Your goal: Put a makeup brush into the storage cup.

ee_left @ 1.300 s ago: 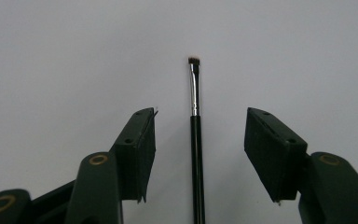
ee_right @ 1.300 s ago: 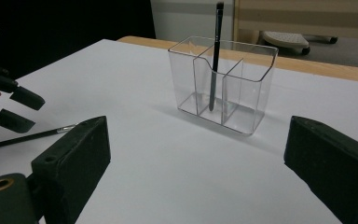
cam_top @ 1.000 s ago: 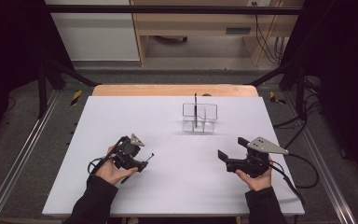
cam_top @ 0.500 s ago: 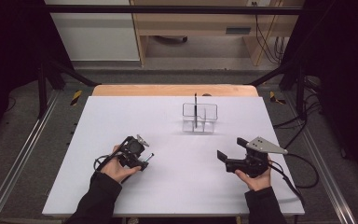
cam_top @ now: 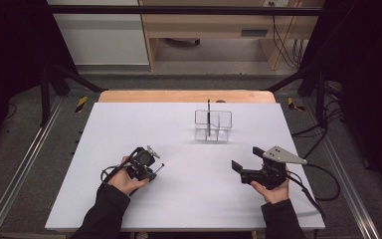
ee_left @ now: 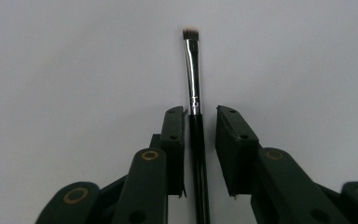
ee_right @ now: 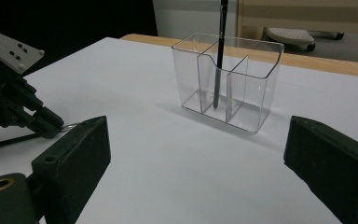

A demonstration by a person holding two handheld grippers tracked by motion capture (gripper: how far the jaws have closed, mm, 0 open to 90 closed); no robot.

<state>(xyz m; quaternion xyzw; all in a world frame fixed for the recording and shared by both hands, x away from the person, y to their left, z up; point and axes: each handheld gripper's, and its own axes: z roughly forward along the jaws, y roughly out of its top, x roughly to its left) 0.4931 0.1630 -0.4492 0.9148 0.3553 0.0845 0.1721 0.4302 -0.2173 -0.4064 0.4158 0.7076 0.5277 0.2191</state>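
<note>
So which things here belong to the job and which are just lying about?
In the job:
- makeup brush, lying on the table between the left hand-held gripper's jaws, not yet clamped
- clear divided organizer, with a black pen-like stick already standing in it
- right hand-held gripper, open, holding nothing

Just lying about:
- cables on the floor beside the white table

Table (cam_top: pixel 129 124) mostly open; only clear organizer (cam_top: pixel 213 125) w/ upright pen (cam_top: pixel 208 115) blocks far-center.

Makeup brush (ee_left: pixel 193 79) between left claw (ee_left: pixel 200 122) jaws, bristles pointing away.
</note>
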